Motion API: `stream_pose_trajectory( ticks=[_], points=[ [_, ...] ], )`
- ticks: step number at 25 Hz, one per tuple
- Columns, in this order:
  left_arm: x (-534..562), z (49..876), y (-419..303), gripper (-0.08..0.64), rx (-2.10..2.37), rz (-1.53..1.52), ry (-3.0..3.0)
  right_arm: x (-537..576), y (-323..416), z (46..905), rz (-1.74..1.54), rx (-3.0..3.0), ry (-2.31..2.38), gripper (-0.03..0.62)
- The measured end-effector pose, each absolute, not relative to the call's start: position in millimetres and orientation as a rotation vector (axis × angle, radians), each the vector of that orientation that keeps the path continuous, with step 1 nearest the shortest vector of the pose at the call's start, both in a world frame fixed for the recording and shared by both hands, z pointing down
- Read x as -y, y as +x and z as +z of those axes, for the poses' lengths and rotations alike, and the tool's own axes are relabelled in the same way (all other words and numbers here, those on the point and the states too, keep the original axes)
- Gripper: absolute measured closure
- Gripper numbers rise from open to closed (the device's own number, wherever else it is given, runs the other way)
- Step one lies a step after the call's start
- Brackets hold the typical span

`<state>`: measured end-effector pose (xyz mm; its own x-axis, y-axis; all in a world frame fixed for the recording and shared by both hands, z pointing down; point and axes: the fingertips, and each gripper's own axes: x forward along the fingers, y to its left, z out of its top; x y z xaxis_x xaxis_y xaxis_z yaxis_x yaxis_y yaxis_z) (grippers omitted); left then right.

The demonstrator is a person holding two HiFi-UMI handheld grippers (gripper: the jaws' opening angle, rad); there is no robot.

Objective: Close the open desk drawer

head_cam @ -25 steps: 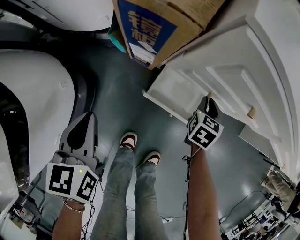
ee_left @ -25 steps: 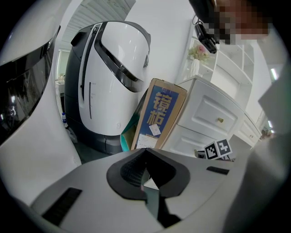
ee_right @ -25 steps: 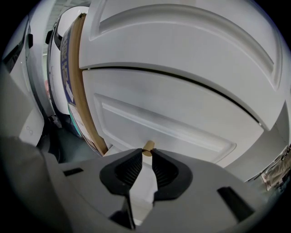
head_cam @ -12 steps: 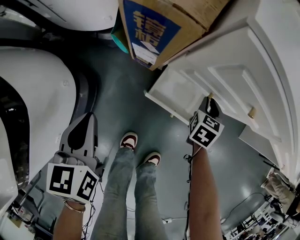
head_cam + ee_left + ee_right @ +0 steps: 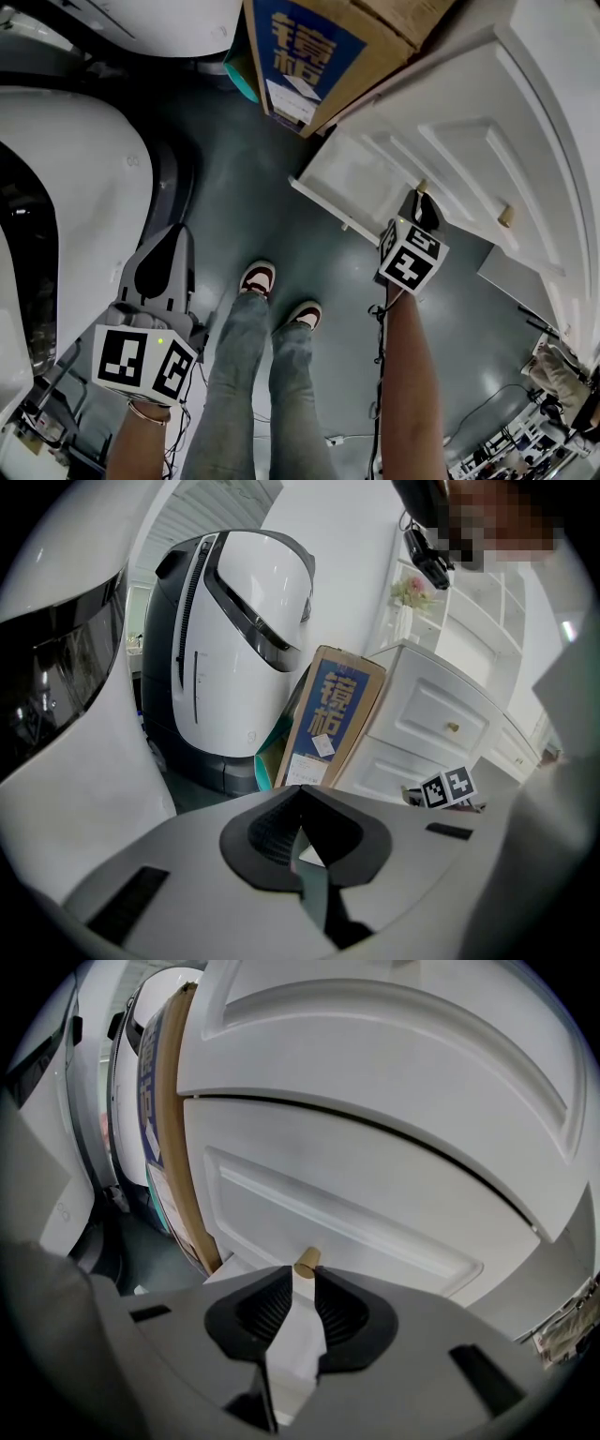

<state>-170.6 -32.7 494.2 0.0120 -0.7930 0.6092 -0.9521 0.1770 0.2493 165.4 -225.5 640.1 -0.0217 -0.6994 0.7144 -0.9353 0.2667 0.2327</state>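
Note:
A white desk (image 5: 525,112) fills the right of the head view. Its lower drawer (image 5: 352,178) stands pulled out toward the floor. A small brass knob (image 5: 307,1262) juts from the drawer front (image 5: 375,1227). My right gripper (image 5: 298,1283) has that knob between its fingertips, the pads closed against its sides. From above, the right gripper (image 5: 421,202) sits just below the knob (image 5: 422,187). The left gripper (image 5: 169,242) hangs low at the left, away from the desk. Its jaws meet in the left gripper view (image 5: 300,806) with nothing between them.
A cardboard box with a blue label (image 5: 319,56) leans against the desk's left side. A large white and dark grey machine (image 5: 84,187) curves along the left. The person's legs and shoes (image 5: 272,281) stand on the grey floor. Cables lie at the bottom right.

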Motion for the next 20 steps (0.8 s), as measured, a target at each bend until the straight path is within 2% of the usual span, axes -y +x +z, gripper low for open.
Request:
stream_pose_trajectory(
  ticks=[20],
  points=[
    [3,491,-160,0.546,1.804,0.304,1.659,117,137,666,0.466,1.825,1.338,0.503]
  ],
)
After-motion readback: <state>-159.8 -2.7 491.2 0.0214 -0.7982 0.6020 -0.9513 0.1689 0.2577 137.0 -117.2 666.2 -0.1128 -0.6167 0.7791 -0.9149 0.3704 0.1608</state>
